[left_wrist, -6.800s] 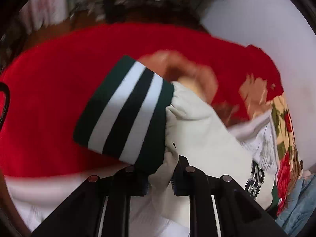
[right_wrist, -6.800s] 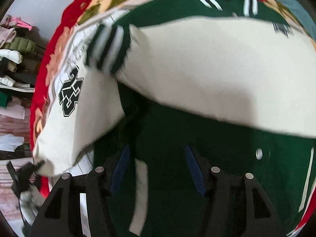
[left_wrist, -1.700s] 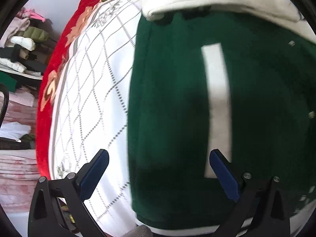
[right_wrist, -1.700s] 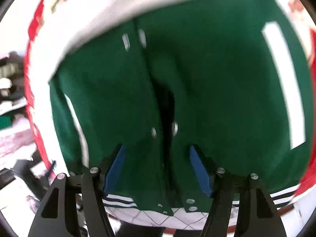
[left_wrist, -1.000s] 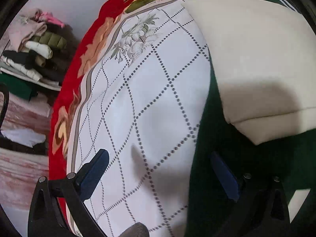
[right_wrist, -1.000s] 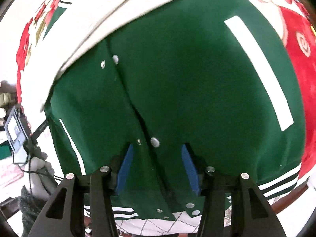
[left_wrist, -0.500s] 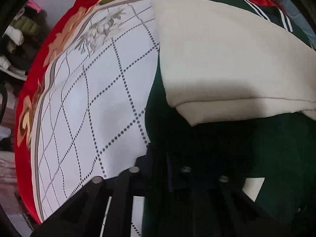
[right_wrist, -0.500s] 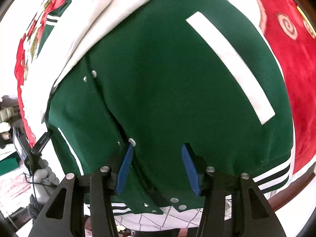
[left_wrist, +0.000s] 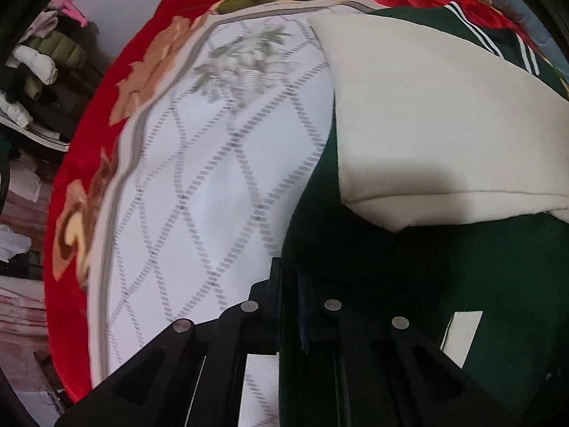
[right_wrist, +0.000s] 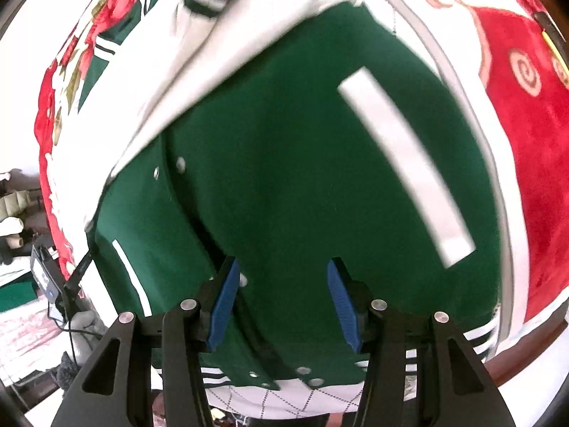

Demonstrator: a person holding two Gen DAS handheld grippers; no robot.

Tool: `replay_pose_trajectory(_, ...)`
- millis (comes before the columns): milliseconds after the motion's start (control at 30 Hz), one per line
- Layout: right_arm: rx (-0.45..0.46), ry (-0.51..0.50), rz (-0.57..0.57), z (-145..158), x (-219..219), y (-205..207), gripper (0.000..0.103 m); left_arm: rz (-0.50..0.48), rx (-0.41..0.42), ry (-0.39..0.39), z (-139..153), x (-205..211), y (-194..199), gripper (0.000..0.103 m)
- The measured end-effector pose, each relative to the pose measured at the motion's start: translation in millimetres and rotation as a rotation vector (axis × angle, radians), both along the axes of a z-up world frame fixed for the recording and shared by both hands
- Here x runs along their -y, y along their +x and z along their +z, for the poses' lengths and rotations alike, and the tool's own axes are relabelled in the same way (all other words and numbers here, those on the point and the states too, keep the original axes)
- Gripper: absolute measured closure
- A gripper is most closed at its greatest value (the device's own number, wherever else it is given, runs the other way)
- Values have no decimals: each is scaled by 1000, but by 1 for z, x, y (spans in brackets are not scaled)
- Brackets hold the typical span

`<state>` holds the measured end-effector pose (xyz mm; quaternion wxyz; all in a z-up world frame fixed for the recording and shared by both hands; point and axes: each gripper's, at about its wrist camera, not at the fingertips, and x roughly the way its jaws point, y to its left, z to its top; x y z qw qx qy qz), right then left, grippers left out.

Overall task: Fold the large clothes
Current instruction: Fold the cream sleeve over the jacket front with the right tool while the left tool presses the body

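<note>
A dark green varsity jacket [right_wrist: 302,185] with cream sleeves lies spread on the bed, front up, snaps down the middle. In the left wrist view its green body [left_wrist: 462,284] fills the lower right, with a cream sleeve [left_wrist: 444,124] folded across it. My left gripper [left_wrist: 290,284] is shut on the jacket's left side edge. My right gripper [right_wrist: 281,291] is open, its blue pads [right_wrist: 224,302] hovering just above the green front near the striped hem [right_wrist: 480,334].
The bed has a white diamond-pattern cover [left_wrist: 199,185] with a red floral border [left_wrist: 81,185]. Shelves of stacked clothes [left_wrist: 32,71] stand at the left. The bed's near edge [right_wrist: 270,402] lies below the hem. A red blanket [right_wrist: 533,142] lies at the right.
My left gripper went from wide open to shut on the jacket's side edge. My right gripper stayed open and drifted over the green front toward the hem.
</note>
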<state>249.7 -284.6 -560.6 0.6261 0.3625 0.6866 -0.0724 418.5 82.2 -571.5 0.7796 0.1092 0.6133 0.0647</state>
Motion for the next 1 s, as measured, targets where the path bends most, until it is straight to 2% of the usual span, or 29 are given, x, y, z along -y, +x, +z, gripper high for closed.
replay_pose_trajectory(167,18,-33,-18,7,21,7,49,29,-5,58,0,-22,8,97)
replay_pose_trajectory(200,21,-36,-23,3,21,11,49,31,-8,72,2,-22,8,93)
replay_pose_trajectory(367,79,-67,-86,-9,37,30,49,0,16,126,35,24,-3,90)
replay_pose_trajectory(433,81,-84,-113,-19,43,36,49,-19,46,75,52,46,-6,84)
replay_pose_trajectory(467,85,-109,-126,-24,50,40,49,-24,59,61,59,58,-6,65)
replay_pose_trajectory(500,85,-136,-131,-27,53,43,49,-33,69,42,66,72,-6,31)
replay_pose_trajectory(533,82,-169,-131,-30,59,46,49,-39,74,20,69,81,-3,14)
replay_pose_trajectory(567,85,-194,-134,-34,67,49,49,-43,79,-2,72,90,-2,1)
replay_pose_trajectory(667,84,-184,-118,-47,71,54,49,-40,101,-59,76,128,-5,1)
replay_pose_trajectory(767,72,-34,-57,-60,61,57,50,-59,69,-108,64,174,-9,1)
replay_pose_trajectory(867,121,97,53,-48,55,58,50,-94,23,-147,46,221,-16,1)
replay_pose_trajectory(933,150,176,46,-40,70,52,48,-135,1,-140,32,254,-23,1)
replay_pose_trajectory(1000,177,246,-24,-37,97,44,48,-171,-15,-120,19,279,-27,1)
